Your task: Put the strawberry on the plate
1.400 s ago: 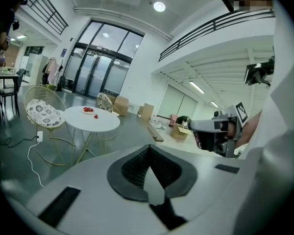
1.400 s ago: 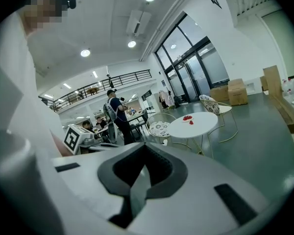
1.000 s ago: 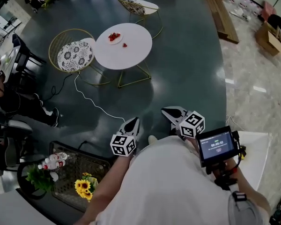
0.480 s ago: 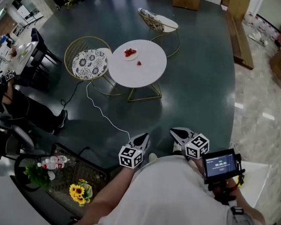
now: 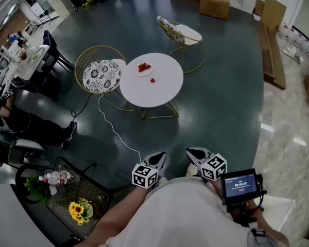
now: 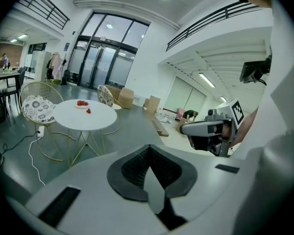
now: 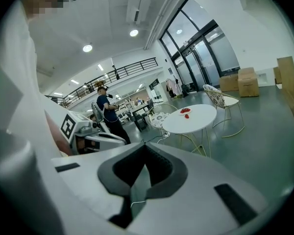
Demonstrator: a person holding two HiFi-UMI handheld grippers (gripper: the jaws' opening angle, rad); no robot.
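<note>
Strawberry (image 5: 152, 80) lies on the round desk (image 5: 165, 89), upper middle of the frame, just beside the plate (image 5: 149, 70). We hold left tongs (image 5: 160, 157) and right tongs (image 5: 191, 153) closed and empty, low by our body, because the desk is well away.

Nothing properly legible. The small black handheld screen (image 5: 240, 184) near the head view's bottom-right corner shows a row of pale timer-like digits, too small to read. The left gripper (image 5: 157, 159) and right gripper (image 5: 195, 153) cubes carry only black-and-white square markers.
</note>
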